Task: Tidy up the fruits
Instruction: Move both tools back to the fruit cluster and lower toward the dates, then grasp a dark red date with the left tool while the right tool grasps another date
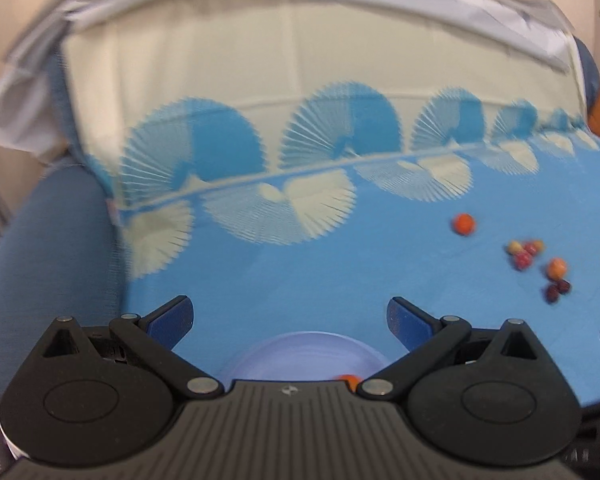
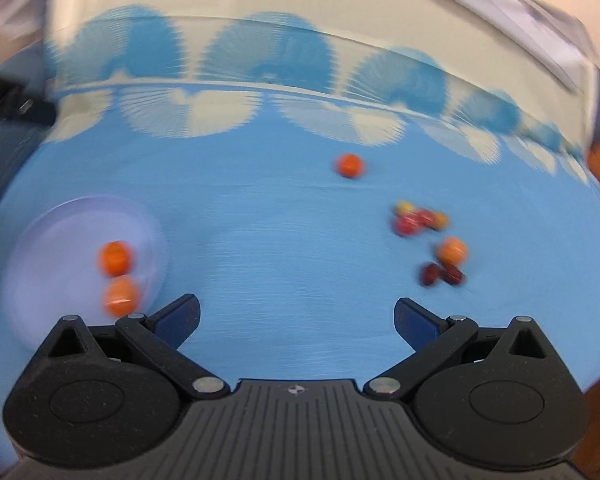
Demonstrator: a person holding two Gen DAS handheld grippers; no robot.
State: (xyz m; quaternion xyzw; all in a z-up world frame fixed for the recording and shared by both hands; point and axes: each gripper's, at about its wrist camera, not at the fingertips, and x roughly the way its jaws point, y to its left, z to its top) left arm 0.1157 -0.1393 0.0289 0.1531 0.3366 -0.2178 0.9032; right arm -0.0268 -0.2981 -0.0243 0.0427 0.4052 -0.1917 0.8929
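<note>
Left gripper [image 1: 290, 322]: its blue-padded jaws were spread wide and nothing was held between them; it was poised just above the near rim of the plate.
Right gripper [image 2: 297, 320]: the jaws were likewise spread wide and empty, over bare blue cloth, with the plate to its left and the loose fruit ahead to its right.
Plate [image 2: 60, 220]: a pale lilac plate was seen lying on the cloth; in the left wrist view only its far part [image 1: 300, 354] was visible behind the gripper body.
Fruit on the plate: two orange fruits [image 2: 116, 258] were seen side by side, touching or nearly so, near the plate's right edge; one of them was partly seen in the left wrist view [image 1: 349, 380].
Lone orange fruit [image 2: 349, 165]: it was seen by itself on the cloth, apart from the rest [image 1: 465, 224].
Small cluster [image 2: 418, 217]: red and yellow fruits were bunched together; the count could not be told through the blur.
Nearer group: a pale orange fruit [image 2: 452, 249] was seen just beside two dark red fruits [image 2: 440, 273].
Cloth [image 2: 280, 240]: a blue cover with cream fan patterns was spread under everything.
</note>
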